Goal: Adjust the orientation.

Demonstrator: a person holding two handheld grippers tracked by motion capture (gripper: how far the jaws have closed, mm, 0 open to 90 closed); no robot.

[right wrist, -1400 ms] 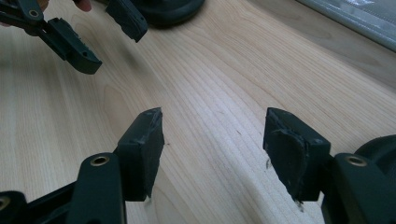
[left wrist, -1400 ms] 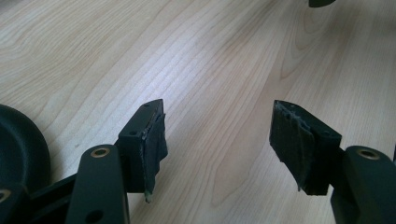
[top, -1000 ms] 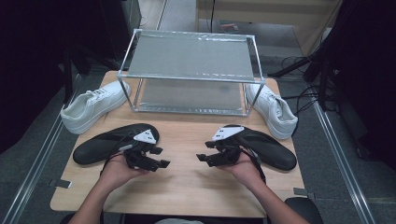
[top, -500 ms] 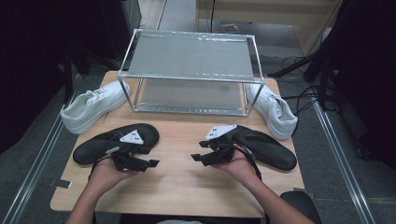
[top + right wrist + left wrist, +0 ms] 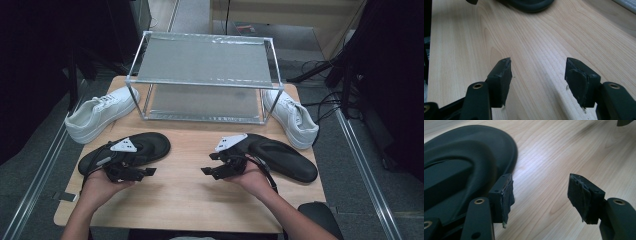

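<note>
The left gripper point(image 5: 150, 171) stands with its jaws wide apart and nothing between them, low over the bare tabletop point(image 5: 190, 200) just on the near side of the left black shoe tray point(image 5: 145, 147); in the left gripper view point(image 5: 540, 195) that tray's rounded edge point(image 5: 469, 160) lies just beside the left-hand pad. Compared with a second ago, this gripper has slid leftward and a little nearer to the person, so the gap between the two grippers has grown. The right gripper point(image 5: 206, 171) is open as well, gripping nothing, its jaws pointing left across the tabletop; it sits just near and left of the right black shoe tray point(image 5: 282, 157) and has hardly shifted from where it was before. In the right gripper view point(image 5: 537, 75) plain wood lies between the pads. Farther out, a white sneaker point(image 5: 97, 115) rests at the far left of the tabletop and another white sneaker point(image 5: 292, 117) at the far right, each beside a leg of the metal two-level rack point(image 5: 205, 62) that stands along the far edge; trays, sneakers and rack lie as they did in the earlier frames.
</note>
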